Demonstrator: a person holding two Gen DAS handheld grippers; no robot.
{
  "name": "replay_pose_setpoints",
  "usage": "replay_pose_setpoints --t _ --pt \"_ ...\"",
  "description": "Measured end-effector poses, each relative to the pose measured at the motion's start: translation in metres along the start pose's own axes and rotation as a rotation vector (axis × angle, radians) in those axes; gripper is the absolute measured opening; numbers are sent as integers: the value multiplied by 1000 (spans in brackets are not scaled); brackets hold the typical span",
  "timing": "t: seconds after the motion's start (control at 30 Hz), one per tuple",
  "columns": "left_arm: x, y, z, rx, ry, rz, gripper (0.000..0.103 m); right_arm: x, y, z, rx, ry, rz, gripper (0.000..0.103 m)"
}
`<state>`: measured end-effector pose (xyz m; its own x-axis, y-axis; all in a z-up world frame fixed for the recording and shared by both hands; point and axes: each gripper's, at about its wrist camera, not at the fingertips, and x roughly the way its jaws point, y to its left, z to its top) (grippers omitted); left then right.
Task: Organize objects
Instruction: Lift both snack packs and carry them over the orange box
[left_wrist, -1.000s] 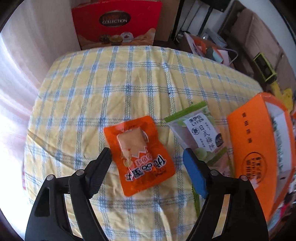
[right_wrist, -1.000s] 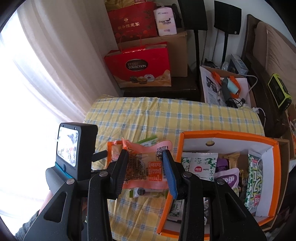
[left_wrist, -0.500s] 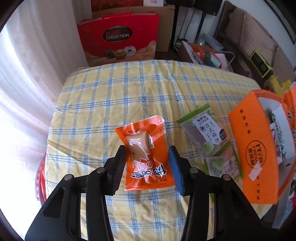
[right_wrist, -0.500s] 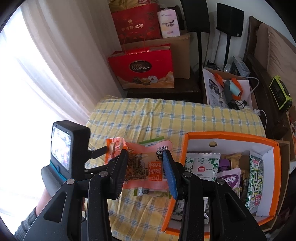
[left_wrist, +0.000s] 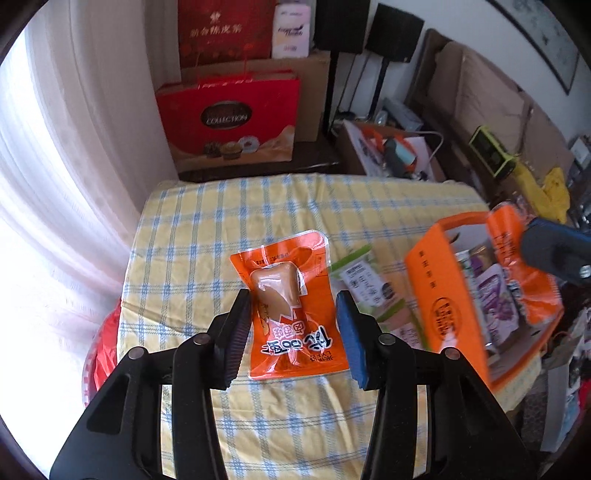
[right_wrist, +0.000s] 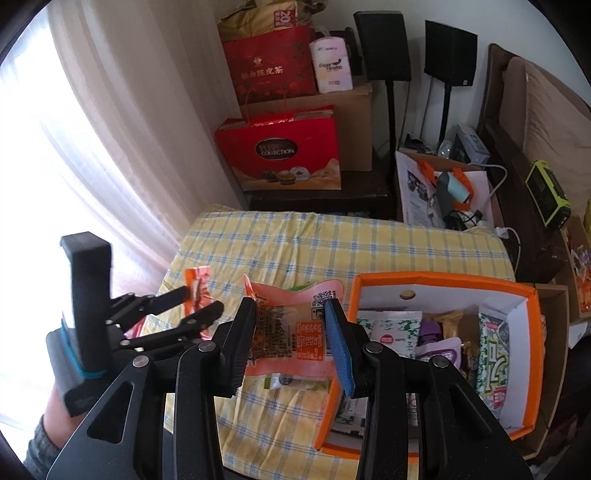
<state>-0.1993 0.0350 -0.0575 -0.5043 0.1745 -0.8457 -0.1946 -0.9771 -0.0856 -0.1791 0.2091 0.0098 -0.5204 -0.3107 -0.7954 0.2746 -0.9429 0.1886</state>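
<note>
A: What is gripped by the left tongs (left_wrist: 293, 325)?

B: An orange plastic snack packet (left_wrist: 286, 306), clamped by its side edges and lifted off the checked surface (left_wrist: 229, 206), long axis along the fingers.

A: And the orange cardboard box (right_wrist: 532, 354)?

B: To the right. The right tongs (right_wrist: 291, 339), clenched on a pale orange wrapped snack (right_wrist: 295, 332), are nearer it.

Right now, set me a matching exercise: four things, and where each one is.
1 orange plastic packet with a brown piece inside
2 pale pink plastic packet with a barcode
3 green-and-white packet
4 orange cardboard box

A flat on the checked cloth
B clamped in the right gripper
C packets inside it
D clamped in the left gripper

Pairs: 1-D, 2-B, 3-A, 4-C. The left gripper's jaws have just been closing on its packet.
</note>
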Motion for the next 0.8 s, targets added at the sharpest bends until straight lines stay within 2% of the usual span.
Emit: replay_pose_setpoints --t 0.3,0.8 --pt "-29 -31 13 23 -47 -45 43 -18 -25 -6 18 -33 -55 39" --pt "-49 -71 27 36 -89 -98 43 -43 -62 -19 43 -94 -133 39"
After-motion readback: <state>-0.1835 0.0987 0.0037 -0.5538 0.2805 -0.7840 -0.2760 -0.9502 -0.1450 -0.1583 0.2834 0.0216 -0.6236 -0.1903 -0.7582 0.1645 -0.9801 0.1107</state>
